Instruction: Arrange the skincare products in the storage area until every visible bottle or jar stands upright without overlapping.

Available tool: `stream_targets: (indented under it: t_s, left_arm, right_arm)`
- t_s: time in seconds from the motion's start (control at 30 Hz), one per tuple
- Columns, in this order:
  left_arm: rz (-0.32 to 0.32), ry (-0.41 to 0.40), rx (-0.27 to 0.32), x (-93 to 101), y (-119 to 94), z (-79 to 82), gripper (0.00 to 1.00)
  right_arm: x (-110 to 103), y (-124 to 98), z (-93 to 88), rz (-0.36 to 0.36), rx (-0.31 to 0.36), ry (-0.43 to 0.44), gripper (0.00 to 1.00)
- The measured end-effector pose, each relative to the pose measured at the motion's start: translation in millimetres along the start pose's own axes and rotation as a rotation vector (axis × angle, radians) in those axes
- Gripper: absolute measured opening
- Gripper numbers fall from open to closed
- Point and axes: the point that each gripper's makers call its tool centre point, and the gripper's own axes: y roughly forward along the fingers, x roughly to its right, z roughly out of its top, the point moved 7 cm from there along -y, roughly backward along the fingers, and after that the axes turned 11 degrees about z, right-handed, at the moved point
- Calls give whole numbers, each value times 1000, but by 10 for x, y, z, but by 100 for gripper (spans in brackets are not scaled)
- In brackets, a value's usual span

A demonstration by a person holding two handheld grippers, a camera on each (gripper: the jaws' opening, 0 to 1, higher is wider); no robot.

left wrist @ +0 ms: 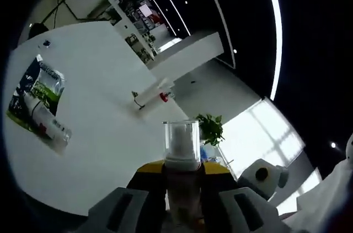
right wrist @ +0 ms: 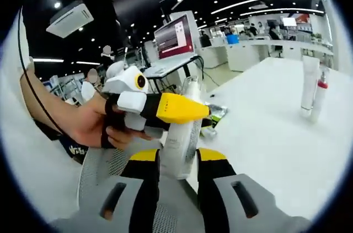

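Left gripper [left wrist: 182,189] is clamping a clear-capped bottle [left wrist: 181,145] between its jaws, cap pointing ahead, above the white table [left wrist: 99,150]. Right gripper [right wrist: 177,169] is pinching the same bottle [right wrist: 182,134] too, with the left gripper crossing just ahead. Two tubes [right wrist: 313,87] are standing far ahead-right.

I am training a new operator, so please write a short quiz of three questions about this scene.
1. True or false: the left tongs grip a white bottle with a clear plastic cap.
2. In the right gripper view, how is the slim white tube with a red cap placed on the white table? A: lying flat. B: standing upright. C: held in tongs.
3. Fill in: the small plant beyond the table's edge has ___ leaves.
Key: 1 true; 2 B; 3 green.
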Motion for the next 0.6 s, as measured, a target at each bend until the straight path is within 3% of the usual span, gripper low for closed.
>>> stream_targets:
  t_s: [0.2,0.3,0.43,0.6]
  left_arm:
    - [53,36,-7,-31,13,-30,23]
    - [62,40,-12,-37,8,-36,23]
    - [73,56,-26,-60,-8,-55,23]
    - [59,50,-36,-42,-24,-69,23]
  right_arm:
    - [18,29,29,-27,41,50,25]
    - [37,72,-18,-54,-5,21,23]
    - [17,109,-40,-53,-9,28,23]
    - [24,52,-65,-54,-2,97,20]
